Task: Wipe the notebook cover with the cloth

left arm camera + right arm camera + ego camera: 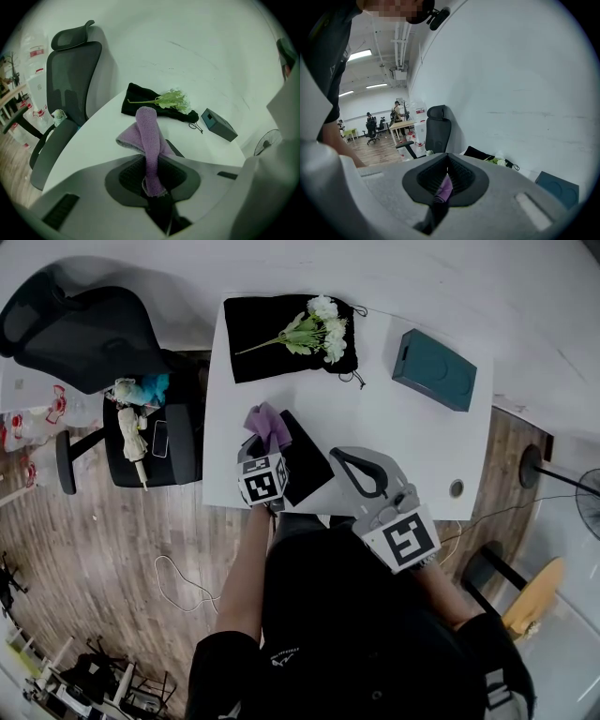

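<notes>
A black notebook (307, 468) lies near the front edge of the white table (412, 442); in the left gripper view only a dark sliver of the notebook (176, 149) shows behind the cloth. My left gripper (257, 442) is shut on a purple cloth (267, 425), which bunches over the notebook's left end. From the left gripper (153, 186) the cloth (149, 140) rises as a folded strip. My right gripper (337, 456) hovers just right of the notebook with its jaws together and nothing held. In the right gripper view (440, 190) a sliver of purple shows through the slit.
A black pouch (267, 320) with white flowers (317, 331) lies at the table's back left, and a teal box (434, 369) at the back right. A black office chair (98, 338) holding small toys (134, 418) stands left of the table.
</notes>
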`<control>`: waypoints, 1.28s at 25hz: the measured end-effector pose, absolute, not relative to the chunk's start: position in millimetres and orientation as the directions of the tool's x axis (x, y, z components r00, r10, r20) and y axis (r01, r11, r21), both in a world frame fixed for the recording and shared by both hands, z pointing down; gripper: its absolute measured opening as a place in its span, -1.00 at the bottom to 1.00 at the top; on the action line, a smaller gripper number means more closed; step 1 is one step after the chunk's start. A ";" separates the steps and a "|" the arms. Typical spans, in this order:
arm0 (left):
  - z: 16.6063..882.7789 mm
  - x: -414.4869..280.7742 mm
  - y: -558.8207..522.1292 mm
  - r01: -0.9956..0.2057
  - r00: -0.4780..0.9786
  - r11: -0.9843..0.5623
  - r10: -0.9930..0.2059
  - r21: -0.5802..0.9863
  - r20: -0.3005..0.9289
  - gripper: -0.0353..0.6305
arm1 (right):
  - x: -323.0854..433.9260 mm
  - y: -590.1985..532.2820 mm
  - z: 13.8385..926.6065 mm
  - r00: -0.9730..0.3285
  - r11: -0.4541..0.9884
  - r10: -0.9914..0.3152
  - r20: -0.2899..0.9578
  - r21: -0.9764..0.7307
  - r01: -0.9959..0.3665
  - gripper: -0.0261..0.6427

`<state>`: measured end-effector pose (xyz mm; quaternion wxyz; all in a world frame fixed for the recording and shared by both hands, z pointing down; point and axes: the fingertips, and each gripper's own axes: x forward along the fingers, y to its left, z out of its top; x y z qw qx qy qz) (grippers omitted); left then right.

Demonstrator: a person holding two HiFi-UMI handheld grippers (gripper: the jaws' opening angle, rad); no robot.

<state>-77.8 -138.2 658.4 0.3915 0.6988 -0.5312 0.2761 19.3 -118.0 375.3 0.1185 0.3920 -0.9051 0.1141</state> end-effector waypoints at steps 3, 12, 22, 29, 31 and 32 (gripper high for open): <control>658.7 -82.1 -137.0 -0.959 0.281 -0.131 -0.527 0.250 0.802 -0.68 | 14.8 -115.3 375.0 -0.668 0.672 -0.680 0.303 -0.109 -0.733 -0.91; 657.8 -92.2 -131.0 -0.965 0.258 -0.110 -0.534 0.236 0.805 -0.68 | 10.0 -108.0 374.8 -0.675 0.681 -0.670 0.309 -0.106 -0.725 -0.91; 657.9 -110.2 -119.4 -0.972 0.229 -0.075 -0.544 0.225 0.807 -0.68 | 1.2 -99.5 372.6 -0.691 0.700 -0.657 0.302 -0.098 -0.708 -0.91; 656.5 -120.8 -113.0 -0.975 0.208 -0.053 -0.545 0.214 0.812 -0.68 | -4.6 -94.6 369.3 -0.697 0.708 -0.651 0.300 -0.091 -0.701 -0.91; 655.9 -123.2 -110.7 -0.976 0.204 -0.048 -0.546 0.212 0.812 -0.68 | -5.9 -92.6 368.5 -0.698 0.710 -0.650 0.300 -0.090 -0.699 -0.91; 655.9 -124.6 -109.5 -0.976 0.202 -0.046 -0.547 0.211 0.813 -0.68 | -6.5 -91.5 368.3 -0.699 0.711 -0.649 0.300 -0.089 -0.698 -0.91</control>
